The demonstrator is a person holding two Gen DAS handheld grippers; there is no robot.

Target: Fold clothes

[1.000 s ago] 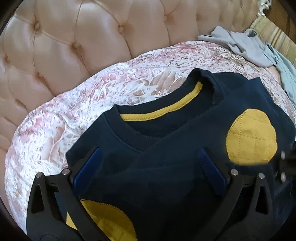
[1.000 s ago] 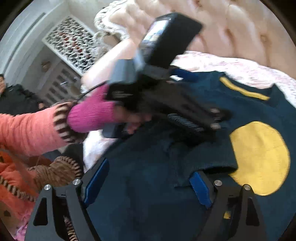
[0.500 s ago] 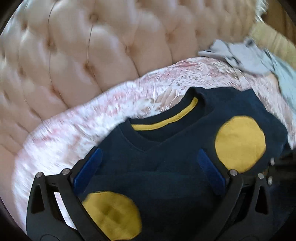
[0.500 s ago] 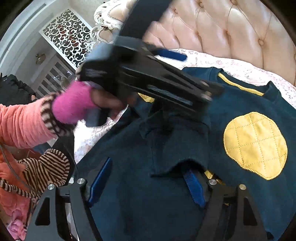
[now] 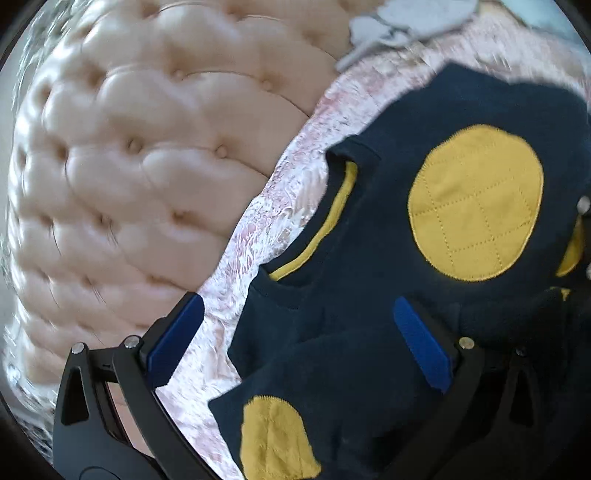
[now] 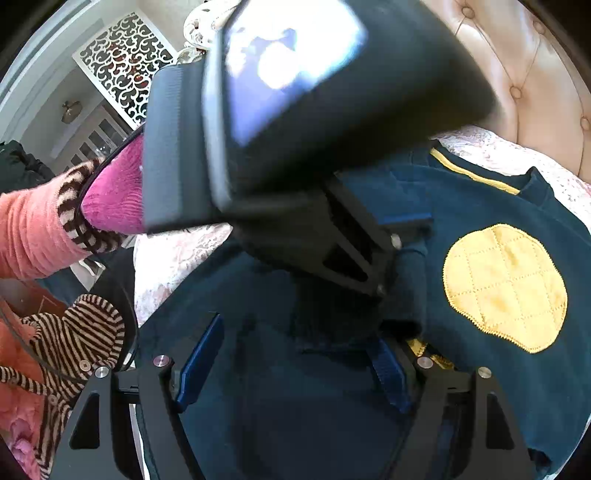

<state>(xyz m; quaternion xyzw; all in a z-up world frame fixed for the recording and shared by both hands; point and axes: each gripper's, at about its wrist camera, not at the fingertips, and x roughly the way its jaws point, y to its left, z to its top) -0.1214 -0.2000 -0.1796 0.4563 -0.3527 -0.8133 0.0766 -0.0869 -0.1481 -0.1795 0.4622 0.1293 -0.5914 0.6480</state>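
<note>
A navy sweater (image 5: pixel 369 258) with a yellow-lined collar and round quilted yellow patches lies on a pink floral bedspread (image 5: pixel 288 206). One sleeve, with a smaller yellow patch (image 5: pixel 277 435), is folded across its lower part. My left gripper (image 5: pixel 295 343) hovers open over the sweater's collar side, with no cloth between its blue pads. In the right wrist view the sweater (image 6: pixel 480 206) fills the lower frame. My right gripper (image 6: pixel 295 365) stands open over it, a dark cuff fold lying just ahead of its right finger. The left gripper (image 6: pixel 395 254) looms large above, held by a hand in a magenta sleeve (image 6: pixel 114 199).
A tufted pink headboard (image 5: pixel 147 166) rises behind the bed. Grey clothes (image 5: pixel 406 22) lie in a heap at the far end. A person's orange sleeve (image 6: pixel 29 229) and striped garment (image 6: pixel 74 332) are at the left, with a white lattice screen (image 6: pixel 122 62) behind.
My left gripper has swung up and to the left and tilted, so the headboard now fills its view. It has come much closer to the right camera. The right gripper has barely moved.
</note>
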